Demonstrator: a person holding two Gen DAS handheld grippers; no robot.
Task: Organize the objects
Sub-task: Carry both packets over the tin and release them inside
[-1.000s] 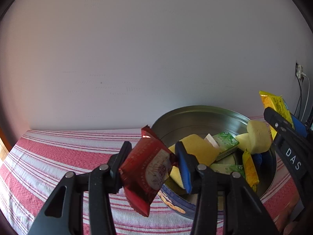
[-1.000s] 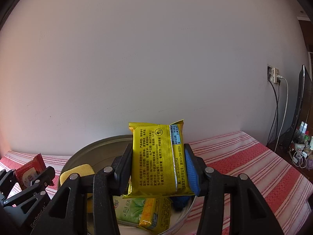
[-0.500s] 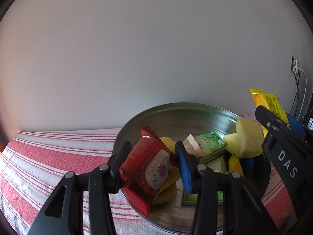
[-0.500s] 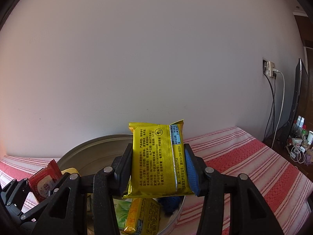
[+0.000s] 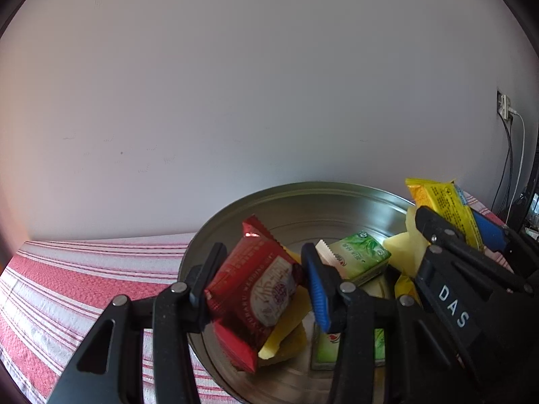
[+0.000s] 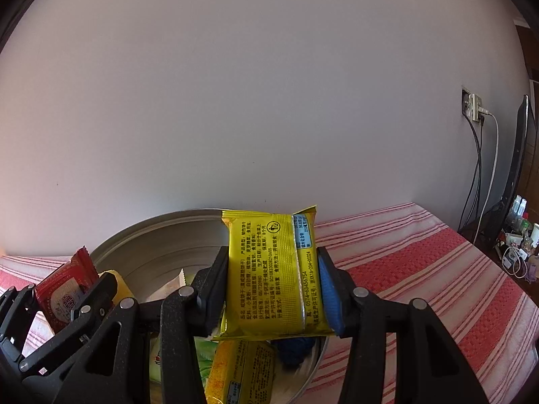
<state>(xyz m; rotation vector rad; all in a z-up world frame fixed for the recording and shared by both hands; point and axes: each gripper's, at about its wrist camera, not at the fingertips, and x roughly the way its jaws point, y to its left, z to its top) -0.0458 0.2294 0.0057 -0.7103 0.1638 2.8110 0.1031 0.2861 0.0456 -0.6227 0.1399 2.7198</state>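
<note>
Left gripper (image 5: pixel 259 286): holds the red packet (image 5: pixel 256 289); let go low.
Right gripper (image 6: pixel 271 286): holds the yellow packet (image 6: pixel 269 269); drop into tin (image 6: pixel 151 235) below.

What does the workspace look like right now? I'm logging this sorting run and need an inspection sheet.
Surface: red-and-white striped cloth.
Job's things: round metal tin holding green packets and yellow ones.
Clutter: small items at far right.
Grippers: left claw shut on red packet; right claw shut on yellow packet, both over the tin.
Cables: hang from wall socket.
Surroundings: plain wall.
</note>
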